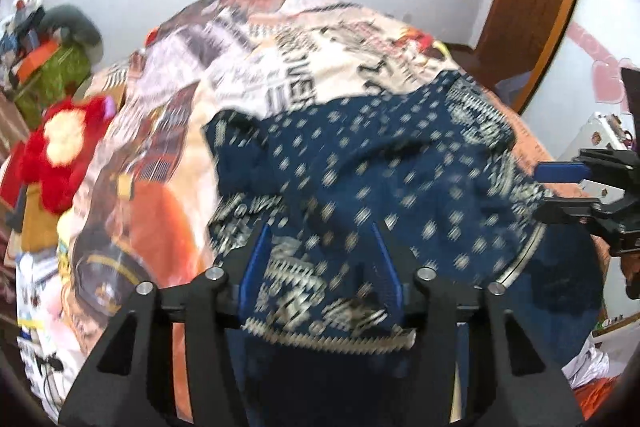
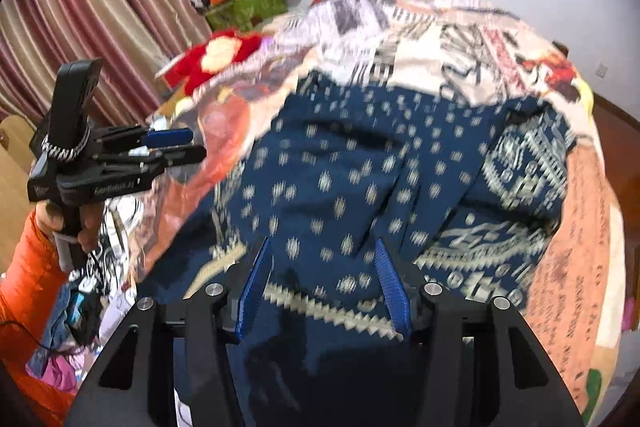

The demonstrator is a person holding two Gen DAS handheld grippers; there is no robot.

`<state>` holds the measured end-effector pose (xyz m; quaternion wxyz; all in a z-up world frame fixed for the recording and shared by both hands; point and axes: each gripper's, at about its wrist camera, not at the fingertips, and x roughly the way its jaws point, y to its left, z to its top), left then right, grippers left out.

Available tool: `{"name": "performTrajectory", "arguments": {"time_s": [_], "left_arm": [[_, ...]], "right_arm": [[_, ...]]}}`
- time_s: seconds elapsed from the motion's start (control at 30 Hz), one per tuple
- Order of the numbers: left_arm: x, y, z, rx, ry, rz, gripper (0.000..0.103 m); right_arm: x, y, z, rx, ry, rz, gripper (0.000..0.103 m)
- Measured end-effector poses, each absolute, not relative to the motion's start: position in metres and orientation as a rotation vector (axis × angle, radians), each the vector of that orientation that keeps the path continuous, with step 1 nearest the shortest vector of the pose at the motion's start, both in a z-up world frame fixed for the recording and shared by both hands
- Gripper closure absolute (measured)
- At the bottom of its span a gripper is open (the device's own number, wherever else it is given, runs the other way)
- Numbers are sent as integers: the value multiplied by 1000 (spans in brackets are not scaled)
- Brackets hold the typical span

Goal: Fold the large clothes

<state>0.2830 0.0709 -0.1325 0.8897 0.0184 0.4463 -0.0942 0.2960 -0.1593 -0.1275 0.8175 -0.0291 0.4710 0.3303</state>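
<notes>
Two tongs, left (image 1: 320, 259) and right (image 2: 326, 279), both released, jaws apart above the near hem with nothing pinched. One blue patterned garment (image 1: 360, 163), spread on one printed bedspread (image 1: 168, 115), partly folded by the look; smoothing and further folds probably left.

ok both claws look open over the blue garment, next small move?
Probably draw both back clear of the near hem. The left claw and right claw stand open, pads off the blue patterned garment, which lies folded but rumpled on the printed bedspread; then smooth it.
</notes>
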Motion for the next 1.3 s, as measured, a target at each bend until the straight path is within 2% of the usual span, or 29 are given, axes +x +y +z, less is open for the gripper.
{"name": "performTrajectory", "arguments": {"time_s": [0.1,0.2,0.43,0.53,0.83,1.3], "left_arm": [[296,55,-133,35,919,-220,44],[308,38,-147,51,947,-246,44],[315,21,-204,101,1091,-251,44],[306,26,-216,107,1090,-237,40],[279,52,-201,34,1066,-198,37],[224,110,-154,1,931,-30,37]], "right_arm": [[309,-158,-124,-63,980,665,52],[320,-157,-130,-67,985,630,52],[332,-152,-176,-89,1116,606,52],[327,-154,-192,-119,1144,585,52],[305,-166,-186,-132,1102,541,52],[248,-183,-129,-240,889,443,51]]}}
